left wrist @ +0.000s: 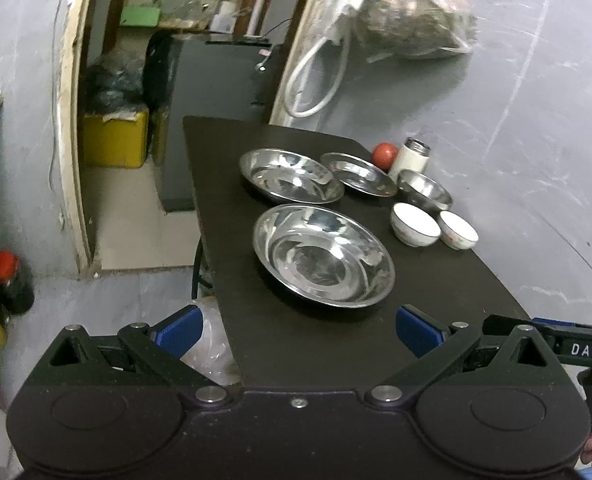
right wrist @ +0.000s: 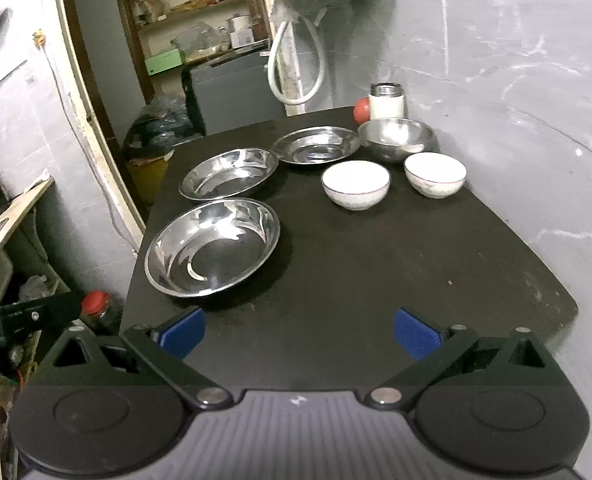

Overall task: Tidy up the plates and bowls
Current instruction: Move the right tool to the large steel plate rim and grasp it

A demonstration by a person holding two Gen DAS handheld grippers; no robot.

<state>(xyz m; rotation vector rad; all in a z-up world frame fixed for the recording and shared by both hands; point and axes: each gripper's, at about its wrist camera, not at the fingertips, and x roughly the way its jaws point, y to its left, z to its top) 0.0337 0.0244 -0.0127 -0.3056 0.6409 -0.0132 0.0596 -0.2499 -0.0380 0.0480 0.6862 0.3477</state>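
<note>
Both sets of blue fingers are spread wide and hold nothing: the left gripper [left wrist: 299, 330] and right gripper [right wrist: 299, 334] hang over the near end of the dark table [right wrist: 376, 272]. Closest sits the big steel plate [right wrist: 212, 247], shiny, likely light and slippery, so pinch its thin rim. Farther back stand two small white bowls [right wrist: 355, 185], which could break, so grab one by its edge
</note>
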